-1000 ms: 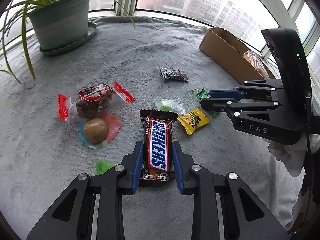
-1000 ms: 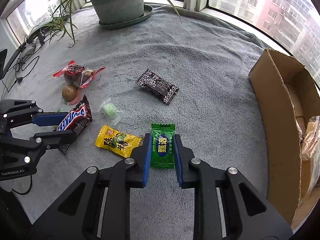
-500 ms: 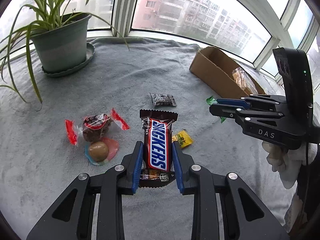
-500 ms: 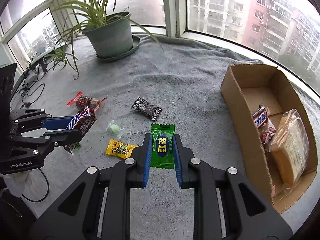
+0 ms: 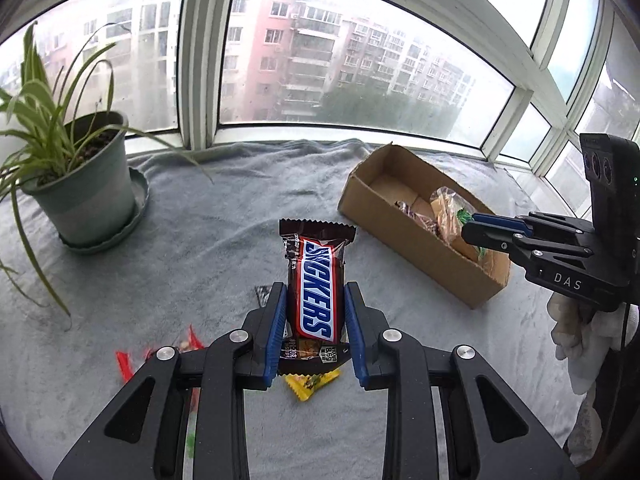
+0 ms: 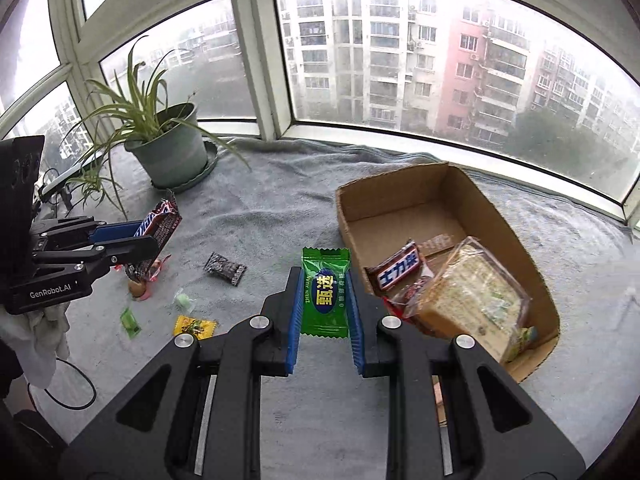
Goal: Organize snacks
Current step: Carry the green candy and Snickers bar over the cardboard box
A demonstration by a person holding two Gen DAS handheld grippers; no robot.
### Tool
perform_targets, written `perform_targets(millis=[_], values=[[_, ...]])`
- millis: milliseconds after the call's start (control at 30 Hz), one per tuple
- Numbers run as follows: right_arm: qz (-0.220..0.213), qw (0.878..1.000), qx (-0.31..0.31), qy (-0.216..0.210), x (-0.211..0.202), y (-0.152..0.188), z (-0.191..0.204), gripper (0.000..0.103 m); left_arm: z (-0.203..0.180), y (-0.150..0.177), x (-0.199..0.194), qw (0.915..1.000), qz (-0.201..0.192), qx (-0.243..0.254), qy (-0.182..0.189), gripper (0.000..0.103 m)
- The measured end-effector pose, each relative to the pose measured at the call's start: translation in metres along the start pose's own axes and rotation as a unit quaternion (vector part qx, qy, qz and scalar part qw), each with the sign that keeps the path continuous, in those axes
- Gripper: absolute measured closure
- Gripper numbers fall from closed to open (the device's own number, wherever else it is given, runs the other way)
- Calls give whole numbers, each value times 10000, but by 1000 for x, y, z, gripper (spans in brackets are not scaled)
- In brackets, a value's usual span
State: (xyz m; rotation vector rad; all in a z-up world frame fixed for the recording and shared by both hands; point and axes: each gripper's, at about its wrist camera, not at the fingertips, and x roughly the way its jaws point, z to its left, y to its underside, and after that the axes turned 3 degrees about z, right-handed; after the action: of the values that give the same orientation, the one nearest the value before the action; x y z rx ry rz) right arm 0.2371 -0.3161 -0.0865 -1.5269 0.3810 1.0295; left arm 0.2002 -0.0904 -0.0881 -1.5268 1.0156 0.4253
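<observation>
Both raised since earlier: left hand-held gripper [image 5: 315, 330] clenched on Snickers [image 5: 315, 288], right hand-held gripper [image 6: 324, 314] on green candy [image 6: 324, 295], aloft near box [image 6: 516, 236]; slack wrappers risk slipping short.

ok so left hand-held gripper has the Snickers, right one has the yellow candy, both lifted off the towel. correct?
Not quite. The right hand-held gripper holds a green candy, as the right wrist view shows; the yellow candy lies on the towel. The left hand-held gripper does hold the Snickers, both lifted.
</observation>
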Motion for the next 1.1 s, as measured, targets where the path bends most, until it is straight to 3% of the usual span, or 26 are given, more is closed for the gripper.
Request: perform_targets(millis=[567,1100], values=[[-94,9959,569,696,0,-12,-88,82,-62,-85,51,9975,-129,660,218,76],[152,9915,854,975,27,-3,-135,82,-97,-103,110,9951,220,933,233,76]])
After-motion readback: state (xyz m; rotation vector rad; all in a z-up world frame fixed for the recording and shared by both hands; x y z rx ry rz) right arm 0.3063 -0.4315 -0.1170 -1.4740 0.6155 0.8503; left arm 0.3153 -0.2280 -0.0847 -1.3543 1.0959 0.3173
